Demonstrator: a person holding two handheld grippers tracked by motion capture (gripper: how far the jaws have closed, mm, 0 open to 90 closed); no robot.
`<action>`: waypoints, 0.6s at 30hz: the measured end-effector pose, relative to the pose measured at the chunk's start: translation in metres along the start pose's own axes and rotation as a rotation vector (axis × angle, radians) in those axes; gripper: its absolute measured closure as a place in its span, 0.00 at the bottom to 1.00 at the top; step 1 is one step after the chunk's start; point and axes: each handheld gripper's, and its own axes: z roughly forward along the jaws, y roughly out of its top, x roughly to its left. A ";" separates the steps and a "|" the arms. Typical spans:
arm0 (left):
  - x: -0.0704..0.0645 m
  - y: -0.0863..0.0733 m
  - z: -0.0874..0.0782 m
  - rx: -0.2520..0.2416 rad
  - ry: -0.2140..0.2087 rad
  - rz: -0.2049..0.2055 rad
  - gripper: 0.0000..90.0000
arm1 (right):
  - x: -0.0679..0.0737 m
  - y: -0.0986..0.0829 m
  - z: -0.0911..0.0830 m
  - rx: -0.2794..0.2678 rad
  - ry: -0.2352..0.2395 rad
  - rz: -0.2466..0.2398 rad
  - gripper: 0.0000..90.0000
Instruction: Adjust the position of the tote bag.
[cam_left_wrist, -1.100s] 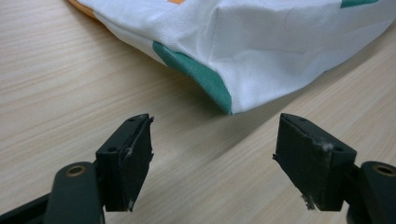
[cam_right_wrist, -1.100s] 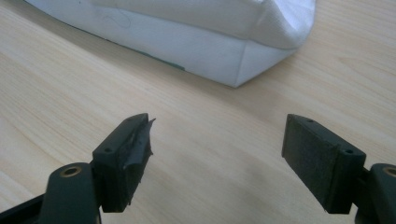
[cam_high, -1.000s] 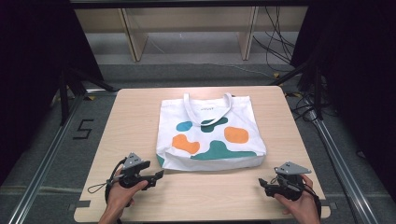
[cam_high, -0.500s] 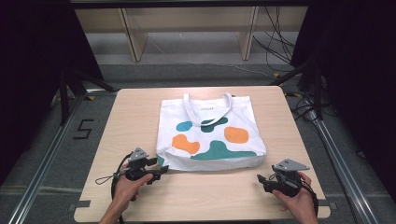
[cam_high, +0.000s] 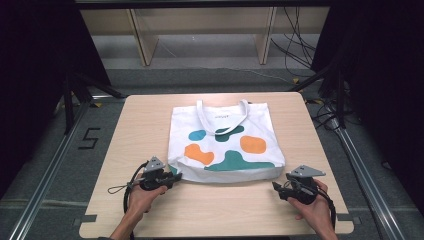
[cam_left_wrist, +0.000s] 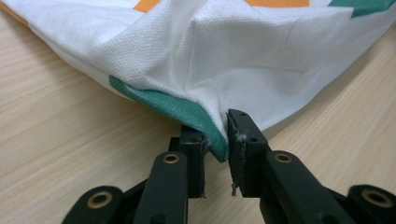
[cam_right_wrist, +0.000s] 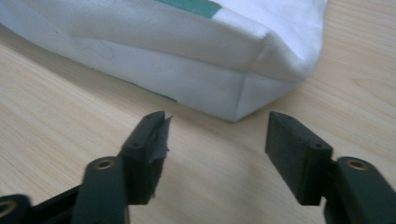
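A white tote bag (cam_high: 225, 145) with orange and green blobs lies flat in the middle of the table, handles pointing away. My left gripper (cam_high: 172, 177) is at its near left corner. In the left gripper view the jaws (cam_left_wrist: 215, 140) are shut on that green-edged corner of the bag (cam_left_wrist: 243, 60), and the cloth puckers where it is pinched. My right gripper (cam_high: 275, 187) rests low on the table just short of the near right corner. Its jaws (cam_right_wrist: 217, 135) stand wide open with bare wood between them, a little in front of the bag (cam_right_wrist: 187, 37).
The wooden table (cam_high: 225, 210) has bare room in front of the bag and on both sides. Beyond the far edge are a shelf frame (cam_high: 200, 30) and loose cables (cam_high: 300, 55) on the floor. Metal rails (cam_high: 45, 180) run along both sides.
My left gripper has moved right and forward to the bag's near left corner and has closed on it. The right gripper has shifted only slightly and stays open.
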 end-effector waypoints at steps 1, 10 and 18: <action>0.000 0.000 0.000 0.000 0.000 0.000 0.86 | 0.000 0.001 0.000 0.007 0.002 0.000 0.48; -0.030 -0.003 0.000 0.061 -0.020 0.162 0.88 | -0.004 0.011 0.007 -0.014 -0.021 -0.025 0.79; -0.065 -0.003 0.003 0.113 -0.058 0.268 0.88 | -0.023 0.024 0.027 -0.024 -0.050 -0.062 0.87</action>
